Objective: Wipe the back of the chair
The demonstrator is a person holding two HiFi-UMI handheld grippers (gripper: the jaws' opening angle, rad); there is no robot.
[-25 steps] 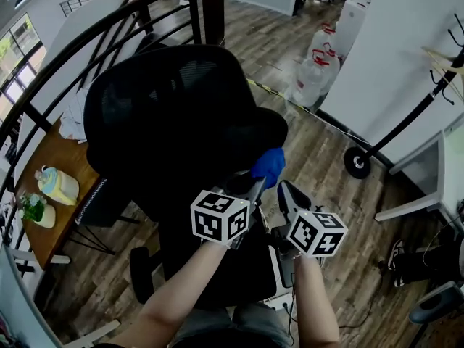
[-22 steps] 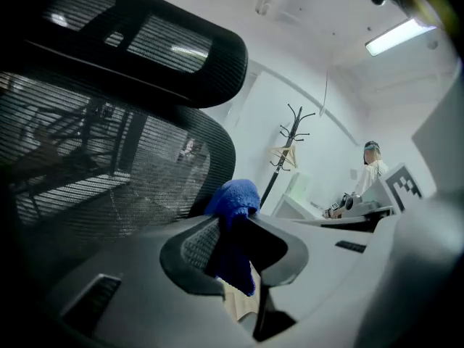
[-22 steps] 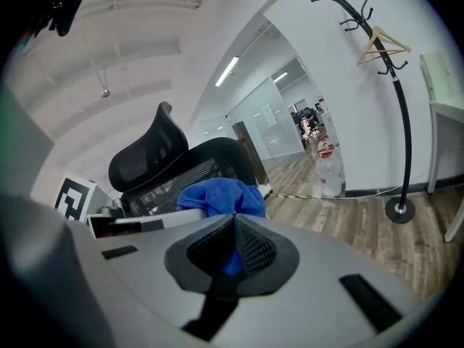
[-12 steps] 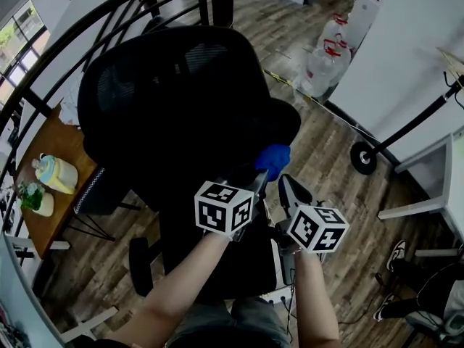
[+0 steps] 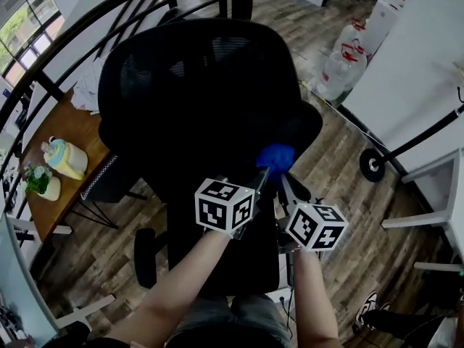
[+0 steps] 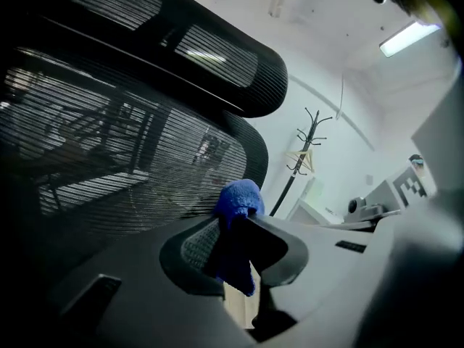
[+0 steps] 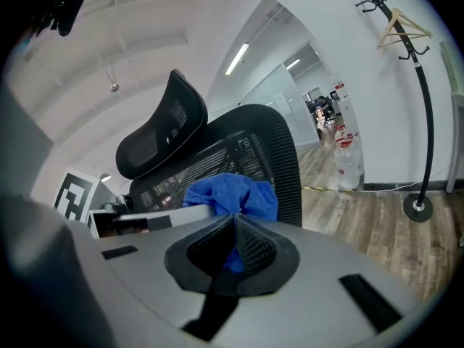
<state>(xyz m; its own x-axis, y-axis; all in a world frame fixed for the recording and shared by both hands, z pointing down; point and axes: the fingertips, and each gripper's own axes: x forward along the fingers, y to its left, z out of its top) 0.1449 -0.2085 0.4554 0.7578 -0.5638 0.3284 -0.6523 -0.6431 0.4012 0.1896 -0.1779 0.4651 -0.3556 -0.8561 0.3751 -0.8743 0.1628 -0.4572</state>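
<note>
Against the right edge of the chair back point(image 5: 188, 85), blue cloth point(image 5: 275, 156) is clamped in the left tool point(image 5: 261, 175). The right tool point(image 5: 283, 183), jaws together, seems to pinch it too. Upright mesh lies ahead-left, nearest the left tool.

The cloth point(image 5: 275, 156) is bright blue, the mesh chair point(image 5: 196, 100) black, the plank floor point(image 5: 330, 191) brown wood-grain.

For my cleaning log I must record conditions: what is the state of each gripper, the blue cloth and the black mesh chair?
Blue fabric cloth: bunched up, at the edge of the chair's back.
Left gripper: shut on the cloth.
Right gripper: shut, with a bit of the same cloth between its jaws.
Black mesh office chair: standing upright.
</note>
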